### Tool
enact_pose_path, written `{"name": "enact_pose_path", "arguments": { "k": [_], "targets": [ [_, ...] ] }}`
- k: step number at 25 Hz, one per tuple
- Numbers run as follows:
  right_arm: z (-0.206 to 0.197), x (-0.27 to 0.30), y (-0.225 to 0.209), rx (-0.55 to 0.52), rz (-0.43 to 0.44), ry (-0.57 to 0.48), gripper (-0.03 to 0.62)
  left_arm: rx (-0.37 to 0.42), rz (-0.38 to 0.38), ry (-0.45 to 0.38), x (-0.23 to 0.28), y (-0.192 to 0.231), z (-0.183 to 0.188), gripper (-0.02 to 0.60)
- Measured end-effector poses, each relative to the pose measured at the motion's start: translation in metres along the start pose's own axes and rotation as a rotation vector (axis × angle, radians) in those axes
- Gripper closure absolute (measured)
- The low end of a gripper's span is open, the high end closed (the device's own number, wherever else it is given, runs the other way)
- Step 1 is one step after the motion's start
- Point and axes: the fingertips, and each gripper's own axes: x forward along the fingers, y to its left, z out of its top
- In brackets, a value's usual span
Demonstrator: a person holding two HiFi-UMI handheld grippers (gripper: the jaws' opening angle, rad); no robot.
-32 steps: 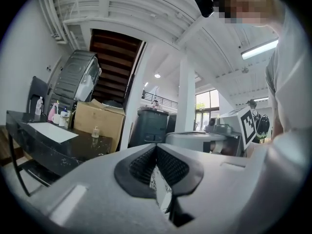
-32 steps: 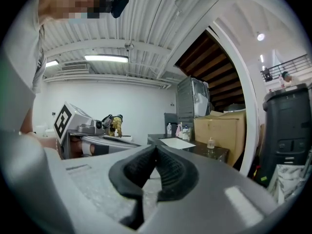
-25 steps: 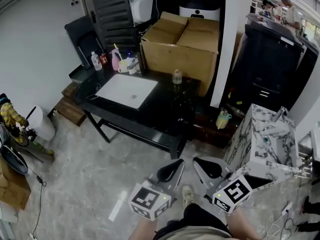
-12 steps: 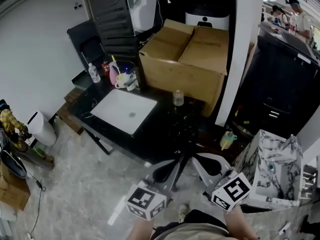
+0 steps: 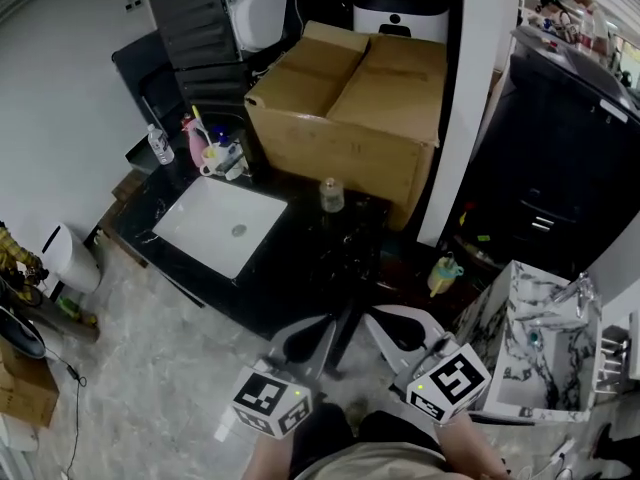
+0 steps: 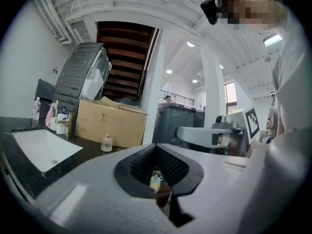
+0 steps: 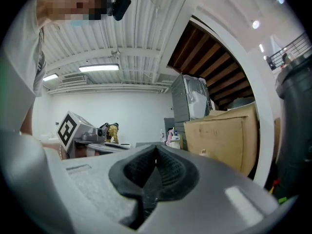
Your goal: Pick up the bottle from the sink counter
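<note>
A small clear glass bottle point(image 5: 331, 195) stands upright on the black counter point(image 5: 300, 258), to the right of the white sink point(image 5: 220, 226). A plastic water bottle point(image 5: 157, 144) stands at the counter's far left corner. Both grippers are held low in the head view, short of the counter's near edge. The left gripper point(image 5: 318, 330) and the right gripper point(image 5: 385, 323) are shut, with nothing held. From the left gripper point(image 6: 156, 147) I see the glass bottle point(image 6: 106, 143) ahead and to the left, past the sink point(image 6: 39, 147). The right gripper point(image 7: 156, 150) points level with its jaws together.
A big cardboard box point(image 5: 350, 98) stands behind the glass bottle. Cups and a pink spray bottle point(image 5: 215, 153) crowd the corner behind the sink. A white column point(image 5: 470, 98), a black cabinet point(image 5: 560, 148), a marble-patterned box point(image 5: 540, 328) and a small yellow bottle point(image 5: 443, 273) on the floor are to the right.
Both grippers and the head view have come closer to the counter, which now looms larger and lower in the head view. The jaws have stayed shut.
</note>
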Motion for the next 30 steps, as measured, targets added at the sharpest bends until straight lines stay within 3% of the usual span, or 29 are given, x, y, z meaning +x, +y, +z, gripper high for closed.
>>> {"name": "enact_pose_path", "arguments": {
  "k": [14, 30],
  "targets": [
    [-0.014, 0.047, -0.044, 0.039, -0.061, 0.026, 0.591, -0.006, -0.063, 0.033, 0.053, 0.054, 0.005, 0.575],
    [-0.018, 0.189, -0.115, 0.045, -0.203, 0.064, 0.591, -0.022, -0.215, 0.071, 0.112, 0.184, 0.019, 0.575]
  ]
}}
